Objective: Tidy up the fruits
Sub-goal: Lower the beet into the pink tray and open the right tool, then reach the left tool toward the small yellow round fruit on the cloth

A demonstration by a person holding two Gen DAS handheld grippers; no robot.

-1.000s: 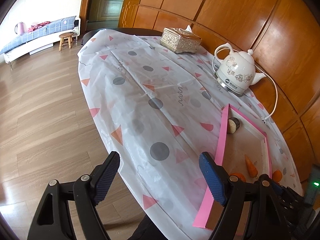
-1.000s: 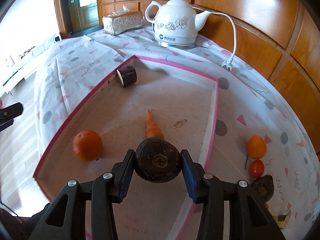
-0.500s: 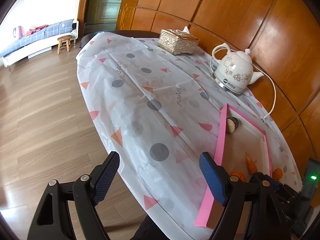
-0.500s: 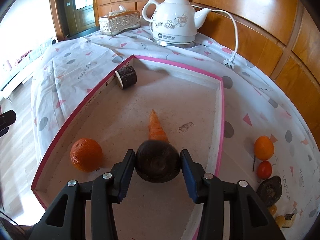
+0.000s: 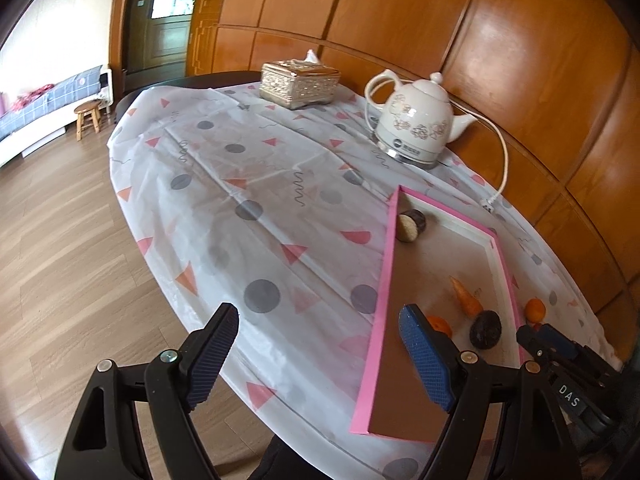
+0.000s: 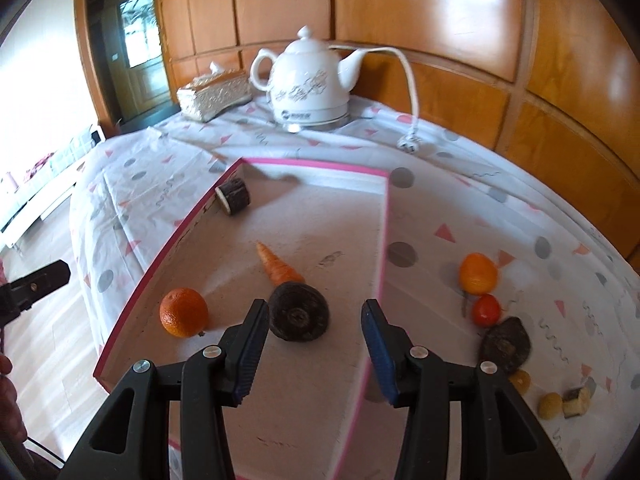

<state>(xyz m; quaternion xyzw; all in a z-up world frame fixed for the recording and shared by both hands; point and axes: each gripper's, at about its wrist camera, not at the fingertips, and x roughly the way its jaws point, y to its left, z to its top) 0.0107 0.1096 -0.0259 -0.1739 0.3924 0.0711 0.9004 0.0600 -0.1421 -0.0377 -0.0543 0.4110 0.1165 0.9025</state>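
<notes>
Right gripper (image 6: 314, 346), fingers spread and empty, stood behind dark fruit (image 6: 298, 311) in tray (image 6: 378, 264); best lifted straight back, clear of carrot (image 6: 279, 268) at 12 o'clock; left gripper (image 5: 320, 354) likewise wide, empty.

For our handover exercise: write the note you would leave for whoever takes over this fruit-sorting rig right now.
Right claw: open, empty, just behind the dark round fruit lying in the pink-edged tray.
Left claw: open, empty, above the table's near edge.
Done: orange, carrot, dark stub and dark round fruit are in the tray.
Left: tangerine, tomato, dark piece and small bits on the cloth right of the tray.
</notes>
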